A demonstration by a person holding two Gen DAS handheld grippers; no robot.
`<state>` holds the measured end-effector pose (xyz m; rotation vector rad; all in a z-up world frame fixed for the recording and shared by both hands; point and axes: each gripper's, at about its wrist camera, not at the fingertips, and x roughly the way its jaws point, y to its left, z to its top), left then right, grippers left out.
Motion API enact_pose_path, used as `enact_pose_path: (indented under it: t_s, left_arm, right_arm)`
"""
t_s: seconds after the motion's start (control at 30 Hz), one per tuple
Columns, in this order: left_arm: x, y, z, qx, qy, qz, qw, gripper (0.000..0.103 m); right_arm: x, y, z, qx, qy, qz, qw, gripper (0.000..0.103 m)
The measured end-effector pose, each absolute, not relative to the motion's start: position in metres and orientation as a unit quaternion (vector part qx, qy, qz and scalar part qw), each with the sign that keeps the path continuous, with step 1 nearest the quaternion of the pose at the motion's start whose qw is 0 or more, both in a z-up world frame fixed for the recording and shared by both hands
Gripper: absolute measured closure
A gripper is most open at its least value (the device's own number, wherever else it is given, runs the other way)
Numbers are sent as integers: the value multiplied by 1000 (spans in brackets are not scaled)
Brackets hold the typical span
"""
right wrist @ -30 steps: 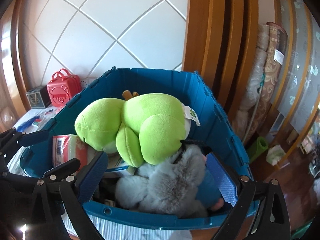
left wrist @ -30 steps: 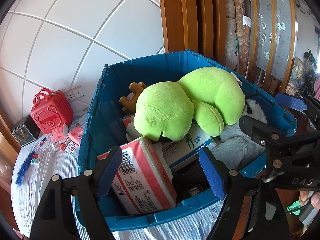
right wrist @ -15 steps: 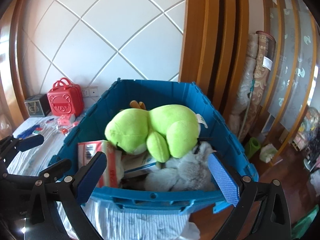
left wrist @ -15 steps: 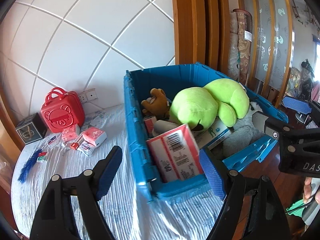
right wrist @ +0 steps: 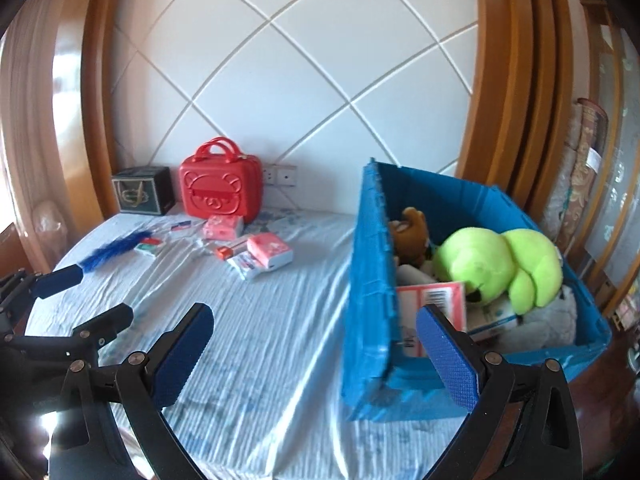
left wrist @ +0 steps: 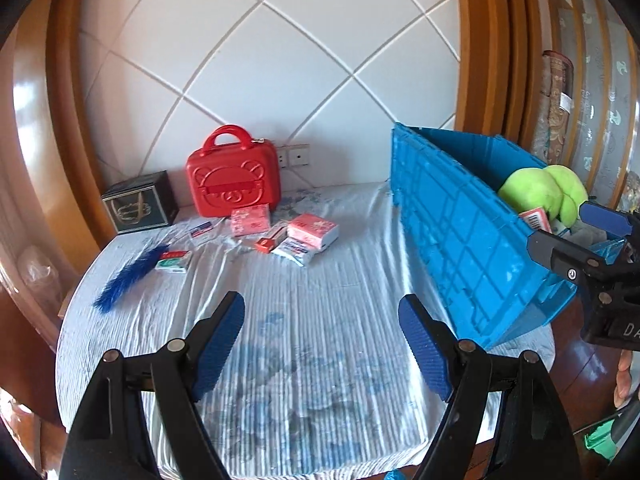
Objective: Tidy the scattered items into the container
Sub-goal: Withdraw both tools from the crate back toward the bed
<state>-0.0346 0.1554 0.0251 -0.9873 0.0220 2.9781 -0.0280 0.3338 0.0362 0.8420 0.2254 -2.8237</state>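
A blue crate stands at the right of the bed, holding a green plush, a brown plush and a red-white pack. Scattered by the headboard lie a red case, pink tissue packs, small boxes and a blue feather. My left gripper is open and empty over the sheet. My right gripper is open and empty beside the crate's left wall.
A dark box sits in the left corner by the wooden frame. The quilted white headboard backs the bed. The striped sheet spans the middle. The right gripper shows in the left wrist view.
Both grippers pulled back from the crate and swung left. The views now take in the bed and the scattered items instead of the crate's inside.
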Motion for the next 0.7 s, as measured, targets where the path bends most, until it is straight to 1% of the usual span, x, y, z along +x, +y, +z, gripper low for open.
enact_pose_path:
  t_s: [0.17,0.27,0.53,0.7]
  left_arm:
    - [-40,97,11,-322,-28,946,-31,24]
    - [-56,64,-3,-334,-44,940,-56,24]
    - [-118,-15,-36,-356,-53,925,-123,24]
    - [-145,-51,-55,-373,-57,913,-152,24]
  right_arm:
    - [-46,287,29,290,94,-945,120,0]
    - [-68,270,21,292,96,-942,134,0]
    - [-168,244,-21,329,74,-928,160,0]
    - [-221,220,-50,360,78,-912,179,0]
